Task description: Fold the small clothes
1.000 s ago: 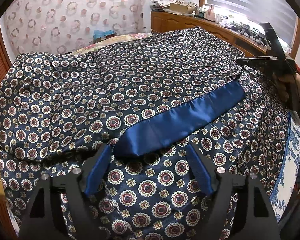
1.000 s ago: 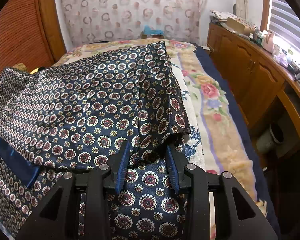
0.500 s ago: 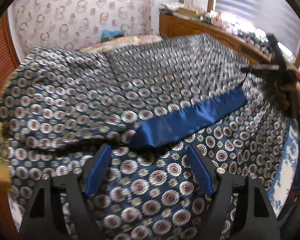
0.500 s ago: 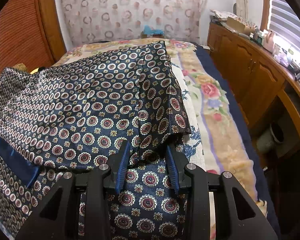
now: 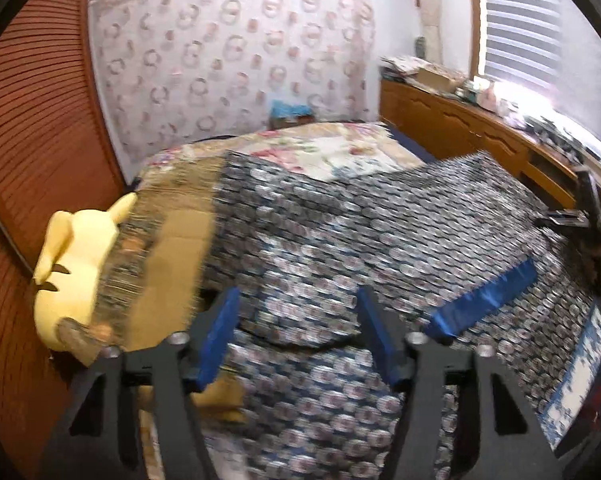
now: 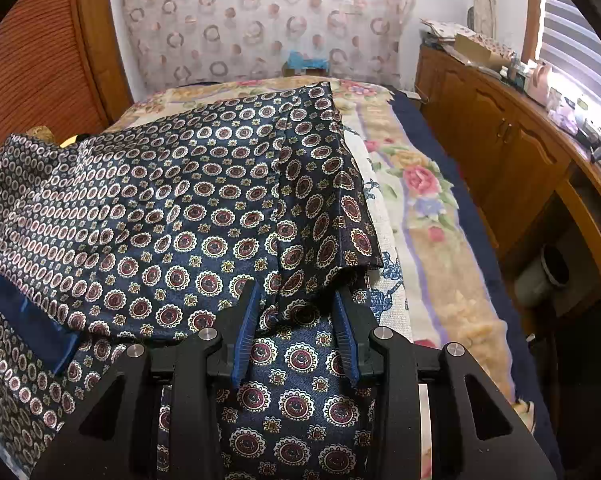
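Judging the patterned garment [image 6: 172, 208] silky and slippery, we clamped our right gripper [image 6: 296, 320] on its folded corner near the bed's [image 6: 432, 216] right edge while our left gripper [image 5: 300, 336], jaws closing, held nothing.

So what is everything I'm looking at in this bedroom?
patterned garment: one, navy with red and white medallions, spread over the bed
blue band: one, plain blue, on the garment's edge
floral blanket: one, cream with pink roses, under the garment
plush toy: one, yellow, at the bed's left edge
wooden cabinet: one, brown, right wall, cluttered top
curtain: one, pale with rings, far wall
left gripper: black, blue pads, closing, nothing between them
right gripper: black, blue pads, over a garment fold
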A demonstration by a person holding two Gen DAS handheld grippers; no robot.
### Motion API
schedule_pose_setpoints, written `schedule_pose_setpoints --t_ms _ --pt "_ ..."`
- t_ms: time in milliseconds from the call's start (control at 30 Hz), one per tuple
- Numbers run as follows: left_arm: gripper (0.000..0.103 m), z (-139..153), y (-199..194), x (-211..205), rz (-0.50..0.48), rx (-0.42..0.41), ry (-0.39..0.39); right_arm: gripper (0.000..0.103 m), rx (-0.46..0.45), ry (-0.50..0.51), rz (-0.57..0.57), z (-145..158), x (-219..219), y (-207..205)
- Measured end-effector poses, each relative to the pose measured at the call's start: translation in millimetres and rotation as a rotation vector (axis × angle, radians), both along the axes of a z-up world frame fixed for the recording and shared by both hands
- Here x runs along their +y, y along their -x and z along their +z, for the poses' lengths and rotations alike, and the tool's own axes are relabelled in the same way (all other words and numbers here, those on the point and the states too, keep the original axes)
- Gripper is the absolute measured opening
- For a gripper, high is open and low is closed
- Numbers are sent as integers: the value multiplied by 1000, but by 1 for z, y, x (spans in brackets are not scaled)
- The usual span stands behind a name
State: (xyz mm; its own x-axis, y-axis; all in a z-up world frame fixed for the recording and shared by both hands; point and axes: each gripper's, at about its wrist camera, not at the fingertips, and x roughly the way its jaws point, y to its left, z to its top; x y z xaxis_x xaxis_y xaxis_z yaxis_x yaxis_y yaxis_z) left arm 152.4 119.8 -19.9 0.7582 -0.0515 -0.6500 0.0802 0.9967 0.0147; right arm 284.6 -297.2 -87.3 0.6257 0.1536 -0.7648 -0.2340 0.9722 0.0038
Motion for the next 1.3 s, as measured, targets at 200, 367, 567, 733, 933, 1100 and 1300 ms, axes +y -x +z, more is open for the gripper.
schedule_pose_setpoints --t_ms 200,367,567,733,933,1100,1300 --pt "39 -13 -26 25 66 37 -49 35 0 0 0 0 0 0" --pt "29 -28 -43 33 84 75 -69 35 0 1 0 0 0 0" --pt "4 -31 -49 35 85 64 -61 35 -1 3 -1 0 1 0" --pt "0 -20 -41 23 56 33 -56 36 -6 20 -2 -1 3 1" --pt "0 -9 -34 7 12 9 -37 5 37 -103 3 4 -5 -3" --pt "0 2 -22 1 -1 -28 19 1 -18 -93 33 18 -4 1" --pt "0 19 9 -4 -20 -94 71 1 -99 -80 58 39 -10 29"
